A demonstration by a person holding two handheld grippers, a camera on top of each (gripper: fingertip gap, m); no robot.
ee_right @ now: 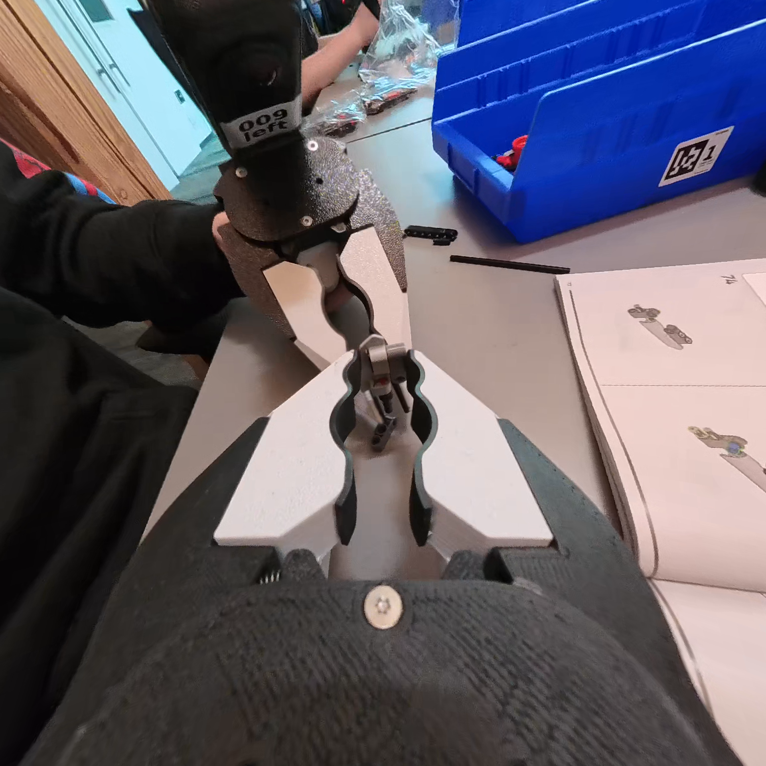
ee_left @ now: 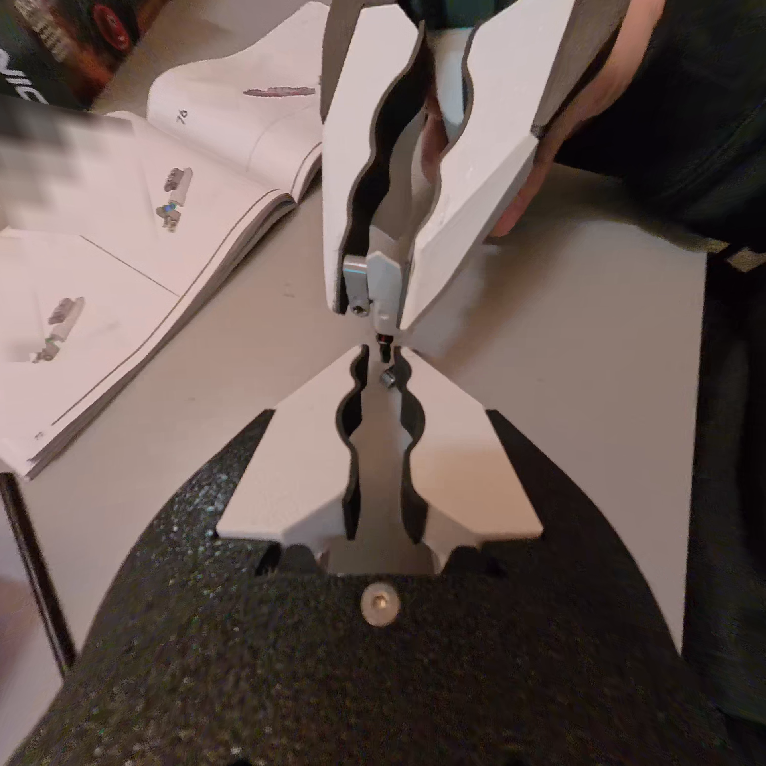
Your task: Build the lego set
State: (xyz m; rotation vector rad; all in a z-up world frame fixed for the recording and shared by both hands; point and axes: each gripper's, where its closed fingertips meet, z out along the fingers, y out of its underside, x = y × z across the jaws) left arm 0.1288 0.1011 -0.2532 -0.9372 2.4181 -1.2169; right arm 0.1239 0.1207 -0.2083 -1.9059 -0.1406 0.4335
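Right gripper (ee_right: 383, 358): closed to a narrow gap on the small grey lego sub-assembly (ee_right: 379, 364), which is clamped at the fingertips and held clear of the table.

Sub-assembly, position: held in the air between the two opposed grippers, above the pale grey table (ee_right: 476, 331) and near its edge.

Sub-assembly, appearance: light grey rounded connectors are stacked at the top, with a small red detail at the middle. Thin black pins (ee_right: 389, 400) project downward from it.

Loose part: a small dark grey connector with holes (ee_right: 382, 433) is seen just below the pins. It appears to lie on the table, but this cannot be confirmed.

Left gripper (ee_left: 382, 352): opened only slightly, with nothing gripped. The tips are set either side of the lowest black pin, with a gap visible on each side.

Step in hand: judged to be an alignment step, in which the sub-assembly is steadied by the right gripper while the projecting pin is approached by the left.

Next move: the left fingers would need to be closed squarely on the pin, or lowered onto the loose connector. A fine, centred grip is called for, since the parts are small and easily twisted.

Reference: an open white instruction booklet (ee_right: 663, 414) is laid beside the work.

Spare parts: a long black axle rod (ee_right: 510, 264) and a short black beam (ee_right: 431, 233) are placed farther back.

Storage: a blue plastic bin (ee_right: 580, 124) is set behind these.
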